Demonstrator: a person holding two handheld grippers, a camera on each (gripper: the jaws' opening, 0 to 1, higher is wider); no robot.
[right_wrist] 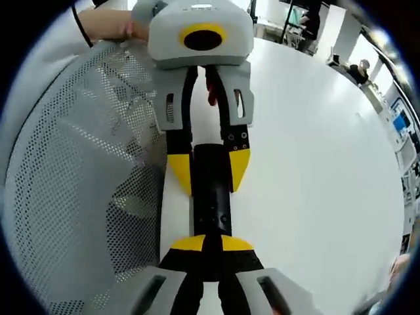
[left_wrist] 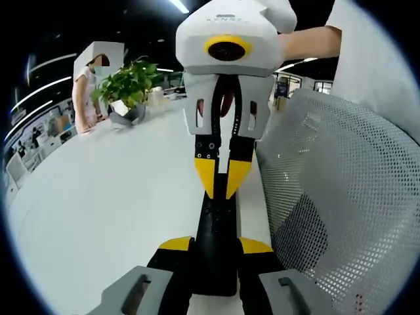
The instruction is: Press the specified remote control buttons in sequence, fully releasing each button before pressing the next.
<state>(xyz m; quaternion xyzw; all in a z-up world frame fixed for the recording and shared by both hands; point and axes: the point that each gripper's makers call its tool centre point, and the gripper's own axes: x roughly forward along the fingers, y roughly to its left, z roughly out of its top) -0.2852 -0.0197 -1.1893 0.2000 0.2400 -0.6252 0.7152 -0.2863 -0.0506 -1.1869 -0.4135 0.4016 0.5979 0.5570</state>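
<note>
In the left gripper view we see our left gripper [left_wrist: 215, 252] clamping the near end of the long black plastic remote control [left_wrist: 217, 223] lying on the white table [left_wrist: 111, 197], while in the right gripper view our right gripper [right_wrist: 209, 249] grips its opposite end, the left gripper facing it.

Both views close over white table [left_wrist: 118, 197], facing each other, sharing black remote [right_wrist: 210, 190]

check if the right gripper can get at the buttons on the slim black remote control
Probably not yet. The right gripper is clamped on one end of the slim black remote control, the left gripper on the other, so it has no free tip to press.
</note>
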